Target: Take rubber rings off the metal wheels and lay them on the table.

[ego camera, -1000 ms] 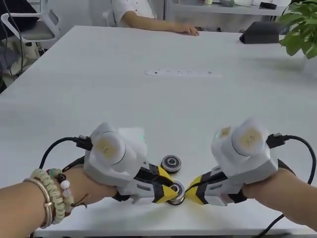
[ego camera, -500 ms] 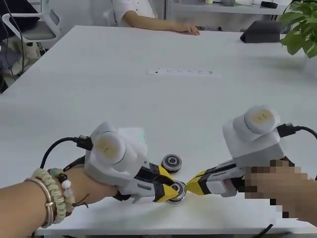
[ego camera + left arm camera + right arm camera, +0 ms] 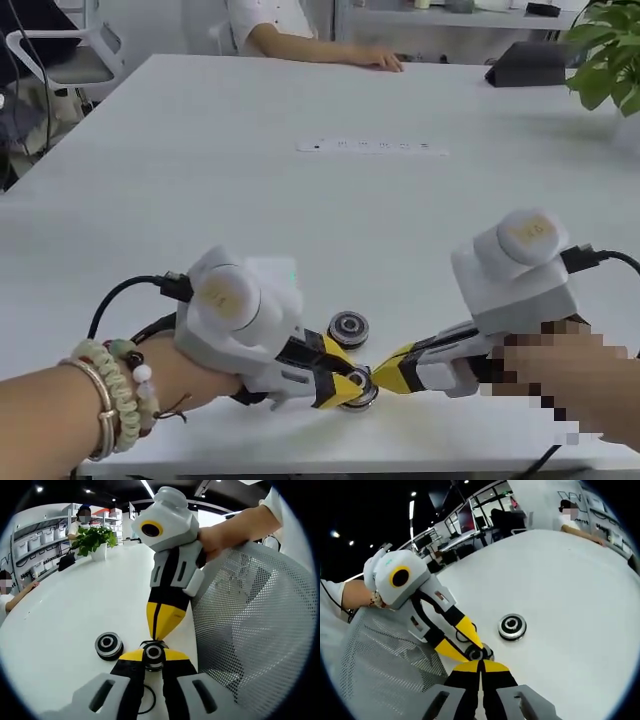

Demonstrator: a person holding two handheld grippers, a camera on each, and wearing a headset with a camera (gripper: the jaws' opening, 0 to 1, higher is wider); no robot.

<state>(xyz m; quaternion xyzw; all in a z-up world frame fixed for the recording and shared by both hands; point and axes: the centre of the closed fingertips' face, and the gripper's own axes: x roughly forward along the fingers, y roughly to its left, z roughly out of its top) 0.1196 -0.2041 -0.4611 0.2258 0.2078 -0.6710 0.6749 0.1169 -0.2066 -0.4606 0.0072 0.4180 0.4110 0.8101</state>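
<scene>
A small metal wheel (image 3: 360,386) with a dark rim sits low over the table's near edge, and my left gripper (image 3: 347,386) is shut on it. In the left gripper view the yellow jaw tips clasp this wheel (image 3: 153,653) from both sides. My right gripper (image 3: 380,379) comes in from the right with its jaws shut. Its tips touch the wheel's rim (image 3: 479,653); whether they pinch the rubber ring I cannot tell. A second wheel (image 3: 348,327) with its black ring lies flat just behind, also visible as the second wheel (image 3: 108,645) and the second wheel (image 3: 512,626).
A thin black loop (image 3: 145,700) lies on the table under my left gripper. The white table (image 3: 330,210) stretches away, with a flat socket strip (image 3: 370,147) mid-table. A person's arm (image 3: 320,48) rests on the far edge; a plant (image 3: 605,55) stands far right. A mesh chair (image 3: 250,630) is close behind me.
The right gripper's body has risen and tilted up to the right while its tips stayed at the held wheel. The left gripper has barely shifted.
</scene>
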